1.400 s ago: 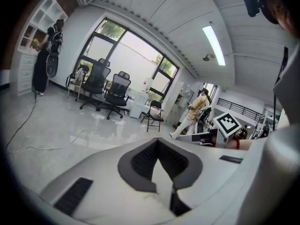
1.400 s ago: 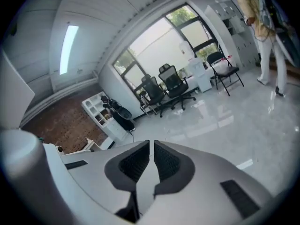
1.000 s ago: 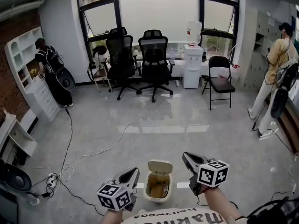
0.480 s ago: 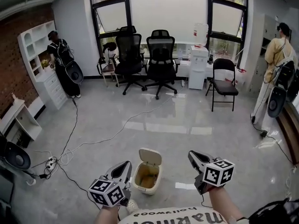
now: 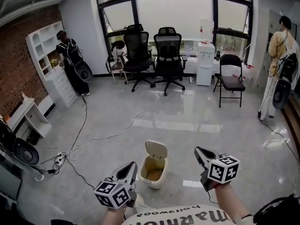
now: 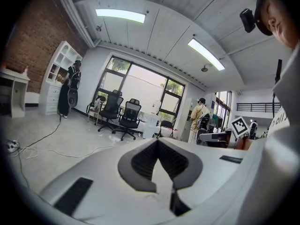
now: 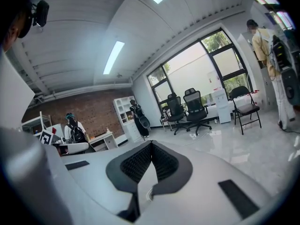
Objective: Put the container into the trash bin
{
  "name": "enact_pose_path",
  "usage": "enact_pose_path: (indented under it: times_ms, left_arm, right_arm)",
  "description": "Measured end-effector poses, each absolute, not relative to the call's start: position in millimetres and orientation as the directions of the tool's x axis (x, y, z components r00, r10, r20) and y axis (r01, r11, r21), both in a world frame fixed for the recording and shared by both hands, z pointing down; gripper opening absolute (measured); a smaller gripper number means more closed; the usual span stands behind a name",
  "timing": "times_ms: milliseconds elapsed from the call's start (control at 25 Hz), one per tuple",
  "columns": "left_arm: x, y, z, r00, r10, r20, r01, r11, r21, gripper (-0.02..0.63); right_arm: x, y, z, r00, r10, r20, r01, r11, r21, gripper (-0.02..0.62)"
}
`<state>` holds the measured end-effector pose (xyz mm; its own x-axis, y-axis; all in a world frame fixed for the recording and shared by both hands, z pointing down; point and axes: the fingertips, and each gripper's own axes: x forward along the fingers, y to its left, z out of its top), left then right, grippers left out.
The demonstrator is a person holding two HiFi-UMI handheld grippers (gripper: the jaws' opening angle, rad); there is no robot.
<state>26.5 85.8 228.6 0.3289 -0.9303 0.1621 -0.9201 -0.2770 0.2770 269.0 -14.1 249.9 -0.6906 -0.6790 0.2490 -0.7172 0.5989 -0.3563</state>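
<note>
Two grippers, both pinched shut and both empty. The left gripper [image 5: 131, 166] is held low, just beside the left wall of the trash bin [image 5: 164, 168]. Its nose points up and forward and, as far as I can see, does not touch the bin. In the left gripper view its dark ribbed pads [image 6: 142, 161] meet at the tip with nothing between them. The right gripper [image 5: 198, 151] sits a little higher on the other side, near the bin but apart from it. In the right gripper view its pads [image 7: 135, 163] also close to a point, with only open room beyond.

The bin stands on the grey floor [image 5: 187, 125] between the two grippers, right in front of the person holding them. Its lid [image 5: 156, 149] is tipped up and back, so the mouth is open. A brownish thing [image 5: 152, 174] lies at the bottom. It is too small to say whether that is the container, and I see no container anywhere else.

Further off, a white cable [image 5: 117, 132] trails across the floor. Two black office chairs [image 5: 138, 55] stand by the window.
</note>
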Motion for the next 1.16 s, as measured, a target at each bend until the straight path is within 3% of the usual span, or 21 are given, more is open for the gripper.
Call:
enact_pose_path:
  times_ms: [1160]
  left_arm:
    - [5,110,239,0.262,-0.951,0.162,-0.935,-0.209,0.286,-0.009]
  right_arm:
    - [265,2,267,-0.700,-0.671,0.245,-0.707,0.601,-0.373,0.003]
